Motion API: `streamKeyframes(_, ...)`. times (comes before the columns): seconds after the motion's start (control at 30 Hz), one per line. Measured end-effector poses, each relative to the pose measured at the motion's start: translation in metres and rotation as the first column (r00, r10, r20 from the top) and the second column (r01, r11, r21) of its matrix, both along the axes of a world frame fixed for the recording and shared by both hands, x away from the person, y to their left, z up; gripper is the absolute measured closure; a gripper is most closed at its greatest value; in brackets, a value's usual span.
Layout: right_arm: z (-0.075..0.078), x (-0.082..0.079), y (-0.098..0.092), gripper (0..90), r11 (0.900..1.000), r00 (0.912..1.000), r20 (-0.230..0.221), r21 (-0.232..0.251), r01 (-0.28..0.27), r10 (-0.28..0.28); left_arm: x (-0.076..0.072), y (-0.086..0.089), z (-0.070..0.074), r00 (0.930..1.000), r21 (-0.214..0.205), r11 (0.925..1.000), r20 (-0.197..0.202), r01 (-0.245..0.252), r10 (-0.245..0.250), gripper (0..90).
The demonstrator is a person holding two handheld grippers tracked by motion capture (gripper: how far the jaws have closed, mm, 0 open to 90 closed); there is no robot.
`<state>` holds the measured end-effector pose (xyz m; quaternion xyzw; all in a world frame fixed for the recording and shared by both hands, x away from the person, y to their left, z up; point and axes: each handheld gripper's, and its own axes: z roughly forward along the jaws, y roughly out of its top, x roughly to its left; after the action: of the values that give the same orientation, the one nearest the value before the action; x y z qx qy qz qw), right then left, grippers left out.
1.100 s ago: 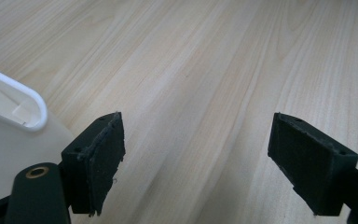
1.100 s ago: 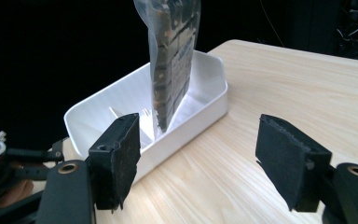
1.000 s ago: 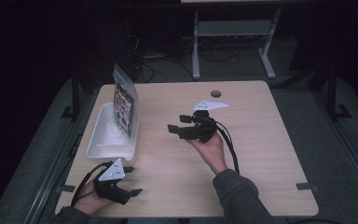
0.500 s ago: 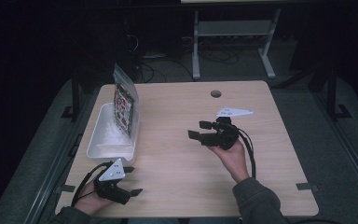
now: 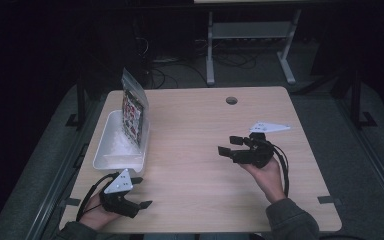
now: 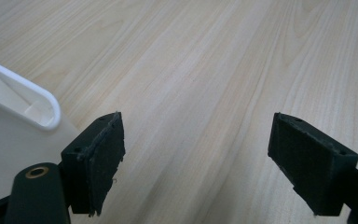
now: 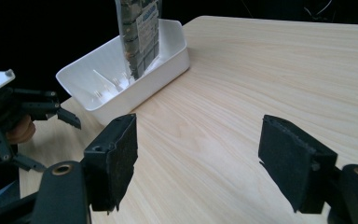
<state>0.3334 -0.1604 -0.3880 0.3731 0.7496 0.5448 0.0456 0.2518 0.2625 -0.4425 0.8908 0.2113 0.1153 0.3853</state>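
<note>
A white tub (image 5: 111,157) stands at the table's left side with a clear printed packet (image 5: 133,114) leaning upright against its right wall; the tub (image 7: 168,58) and packet (image 7: 141,32) appear again in the right gripper view. My left gripper (image 5: 140,192) rests open near the front left corner, just in front of the tub, with bare wood between its jaws (image 6: 196,158). My right gripper (image 5: 231,145) is held open over the right half of the table, pointing left toward the tub, with nothing between its jaws (image 7: 198,154).
The wooden table (image 5: 195,135) has a round cable hole (image 5: 231,100) near its far edge. A metal stand (image 5: 250,35) and cables lie on the dark floor behind. The tub's corner (image 6: 37,105) lies close to the left gripper's left jaw.
My right gripper has drawn back from the table's middle toward the right and the near side. The left gripper, tub and packet have stayed put.
</note>
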Motion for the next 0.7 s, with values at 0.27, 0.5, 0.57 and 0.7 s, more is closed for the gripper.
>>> streamKeyframes(0.27,-0.009,-0.015,-0.025,27.0,0.9997,0.9997,-0.012,-0.002,0.023,-0.023,0.0,-0.001,0.0,1.0,0.0,1.0,-0.003,-0.001,0.001,18.0)
streamKeyframes(0.5,-0.017,-0.028,-0.042,26.4,0.9994,0.9992,-0.015,-0.003,0.036,-0.036,-0.001,-0.001,0.0,1.0,-0.006,1.0,-0.001,-0.003,0.003,17.9)
streamKeyframes(0.57,-0.019,-0.031,-0.046,26.4,0.9992,0.9991,-0.022,-0.014,0.037,-0.037,-0.001,-0.001,0.0,1.0,-0.01,1.0,0.001,-0.002,0.002,17.9)
streamKeyframes(0.7,-0.026,-0.039,-0.054,26.2,0.999,0.9985,-0.033,-0.016,0.042,-0.043,-0.001,-0.002,0.001,1.0,-0.012,0.9999,0.002,0.001,-0.001,18.0)
